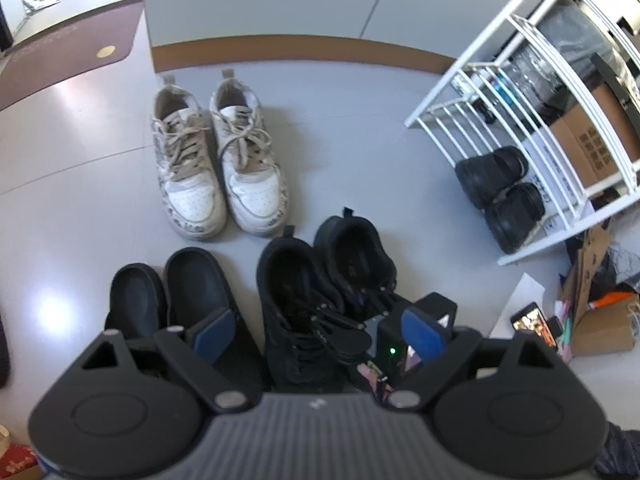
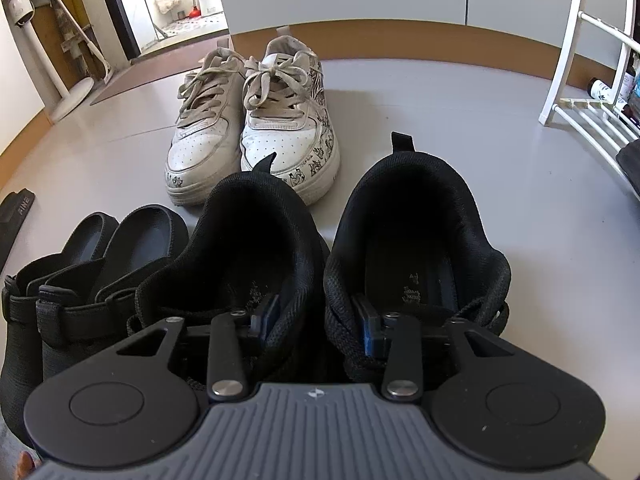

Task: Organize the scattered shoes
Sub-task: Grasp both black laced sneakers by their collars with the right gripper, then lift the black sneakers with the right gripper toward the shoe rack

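1. Grip comes first: the right claw (image 2: 318,320) has one finger inside each of the black sneakers (image 2: 320,248). The two neighbouring collar walls are pinched between its pads, so it reads as clamped on the pair.
2. Before any lift, I would check that both walls sit deep between the pads. The fabric is soft and padded, and a shallow bite could let one shoe slide out.
3. A straight, level lift would likely keep the heavier toes from swinging. The loose laces could also snag.
4. The left claw (image 1: 318,332) hangs over the same shoes with its jaws wide apart and nothing in them. It is free to steady a toe if the pair sags.
5. Likely destination, judging from the task, is the white rack (image 1: 500,80) at 2 o'clock in the left wrist view. A dark pair (image 1: 500,196) already sits on its lowest shelf.
6. The black sneakers stand on the grey floor (image 1: 360,152) side by side, heels away from the cameras. They are matte mesh with pull tabs and black laces, and the insoles are visible.
7. At 9 o'clock of them, close alongside, lie black slip-ons (image 1: 172,292). At 11 o'clock stand white sneakers (image 1: 218,164), scuffed, with printed sides and beige laces.
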`<state>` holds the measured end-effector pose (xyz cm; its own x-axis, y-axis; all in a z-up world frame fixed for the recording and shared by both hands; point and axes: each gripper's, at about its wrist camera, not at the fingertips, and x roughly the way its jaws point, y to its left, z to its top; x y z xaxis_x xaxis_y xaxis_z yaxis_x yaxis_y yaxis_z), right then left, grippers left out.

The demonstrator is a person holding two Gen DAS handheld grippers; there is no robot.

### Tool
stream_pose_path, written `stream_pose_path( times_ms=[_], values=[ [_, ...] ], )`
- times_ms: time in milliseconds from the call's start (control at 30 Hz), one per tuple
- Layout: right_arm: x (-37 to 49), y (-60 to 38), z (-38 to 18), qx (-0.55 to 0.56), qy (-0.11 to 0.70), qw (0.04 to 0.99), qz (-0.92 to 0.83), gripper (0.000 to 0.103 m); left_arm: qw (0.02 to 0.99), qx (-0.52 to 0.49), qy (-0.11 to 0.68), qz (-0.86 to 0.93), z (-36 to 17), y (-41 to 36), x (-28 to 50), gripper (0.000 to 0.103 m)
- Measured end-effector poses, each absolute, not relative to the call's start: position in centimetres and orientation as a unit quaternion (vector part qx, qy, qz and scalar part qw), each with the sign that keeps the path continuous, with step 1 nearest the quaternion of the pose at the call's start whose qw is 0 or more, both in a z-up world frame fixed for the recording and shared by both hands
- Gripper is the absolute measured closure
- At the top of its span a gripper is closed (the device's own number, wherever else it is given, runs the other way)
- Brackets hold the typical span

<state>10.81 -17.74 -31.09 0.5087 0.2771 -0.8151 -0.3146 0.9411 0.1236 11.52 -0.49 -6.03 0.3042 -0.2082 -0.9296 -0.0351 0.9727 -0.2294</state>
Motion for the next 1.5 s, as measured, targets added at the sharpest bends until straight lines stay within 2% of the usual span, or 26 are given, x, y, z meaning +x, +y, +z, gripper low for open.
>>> stream_pose_path(
  times_ms=[167, 300, 1067, 1500],
  values=[
    [10.8, -17.4, -31.3, -0.037, 0.462, 0.871, 0.163, 0.077, 0.799, -0.099, 0.590, -0.061, -6.1, -1.0, 11.6, 0.010],
    [10.2, -17.3, -31.2, -0.047, 0.449, 0.879, 0.156, 0.081, 0.799, -0.097, 0.590, -0.064, -6.1, -1.2, 11.7, 0.010],
    [11.5, -25.0, -27.7, 0.036, 0.375, 0.926, 0.033, 0.084, 0.801, -0.093, 0.588, -0.065, -6.4, -1.9, 11.9, 0.010],
    [15.1, -31.4, -22.7, 0.050, 0.275, 0.957, -0.079, 0.084, 0.799, -0.091, 0.590, -0.070, -6.5, -2.6, 11.8, 0.010]
  ],
)
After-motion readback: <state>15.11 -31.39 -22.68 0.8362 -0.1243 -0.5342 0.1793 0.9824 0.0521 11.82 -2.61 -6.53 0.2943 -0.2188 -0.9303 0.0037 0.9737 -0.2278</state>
